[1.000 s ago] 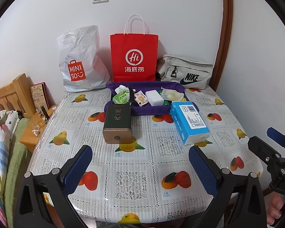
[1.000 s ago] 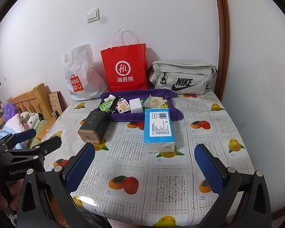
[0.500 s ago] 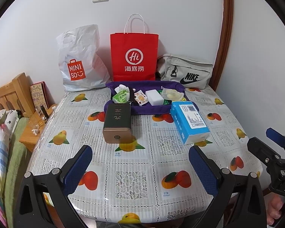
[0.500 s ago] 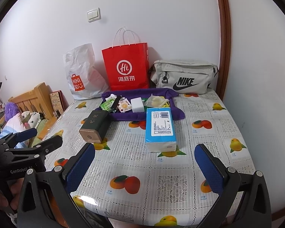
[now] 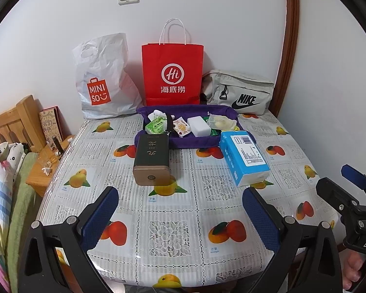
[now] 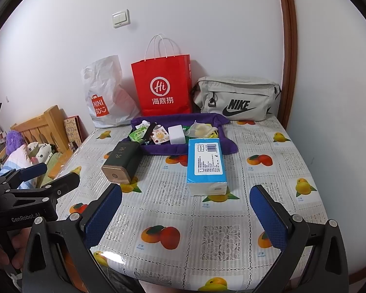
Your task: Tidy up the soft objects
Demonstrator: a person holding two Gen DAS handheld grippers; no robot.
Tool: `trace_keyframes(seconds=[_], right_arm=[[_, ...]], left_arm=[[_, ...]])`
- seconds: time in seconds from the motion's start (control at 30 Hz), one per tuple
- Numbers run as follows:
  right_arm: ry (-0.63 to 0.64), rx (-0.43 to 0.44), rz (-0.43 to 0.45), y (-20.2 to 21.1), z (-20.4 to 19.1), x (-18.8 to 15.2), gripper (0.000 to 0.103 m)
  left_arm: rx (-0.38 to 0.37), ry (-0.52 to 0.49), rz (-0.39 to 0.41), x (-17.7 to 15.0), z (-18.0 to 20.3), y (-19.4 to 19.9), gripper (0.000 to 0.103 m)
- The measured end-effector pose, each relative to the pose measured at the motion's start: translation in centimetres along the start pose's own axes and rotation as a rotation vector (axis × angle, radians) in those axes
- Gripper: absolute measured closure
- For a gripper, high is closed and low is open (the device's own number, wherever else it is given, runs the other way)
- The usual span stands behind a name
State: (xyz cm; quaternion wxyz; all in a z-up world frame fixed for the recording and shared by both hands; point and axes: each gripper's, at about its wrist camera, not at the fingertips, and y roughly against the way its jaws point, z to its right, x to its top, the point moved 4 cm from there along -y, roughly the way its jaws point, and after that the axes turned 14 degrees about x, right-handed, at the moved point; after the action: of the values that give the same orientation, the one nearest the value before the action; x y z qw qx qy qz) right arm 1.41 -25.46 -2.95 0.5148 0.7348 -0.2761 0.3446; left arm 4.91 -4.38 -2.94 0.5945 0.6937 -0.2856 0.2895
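Left hand-held gripper (image 5: 180, 216) spread wide, nothing btwn its blue pads, touching nothing; it hangs over the near edge of the surface (image 5: 173, 234), well short of the purple tray (image 5: 190, 142). Right hand-held gripper (image 6: 185, 213) likewise wide apart, empty, no contact, also at the near edge.

Purple tray sits twd the back of the surface w/ small soft items inside: green packet (image 5: 156, 127), orange-print sachet (image 5: 181, 127), white sponge block (image 5: 199, 127), clear bag (image 5: 220, 122). Dark tin w/ gold end (image 5: 151, 162) lies just in front of the tray's left corner, touching it. Blue tissue pack (image 6: 205, 166) lies in front of the tray's right corner. Behind the tray, against the wall: white Miniso bag (image 5: 102, 83), red paper bag (image 5: 172, 73), grey Nike bag (image 5: 239, 92).
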Motion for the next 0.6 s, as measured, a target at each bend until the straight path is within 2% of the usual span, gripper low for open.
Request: trace_keyframes(seconds=[0.6], right_arm=[[0.006, 0.0, -0.006, -0.05, 0.16, -0.07, 0.0]], left_arm=[[0.005, 0.005, -0.004, 0.16, -0.18, -0.21, 0.0]])
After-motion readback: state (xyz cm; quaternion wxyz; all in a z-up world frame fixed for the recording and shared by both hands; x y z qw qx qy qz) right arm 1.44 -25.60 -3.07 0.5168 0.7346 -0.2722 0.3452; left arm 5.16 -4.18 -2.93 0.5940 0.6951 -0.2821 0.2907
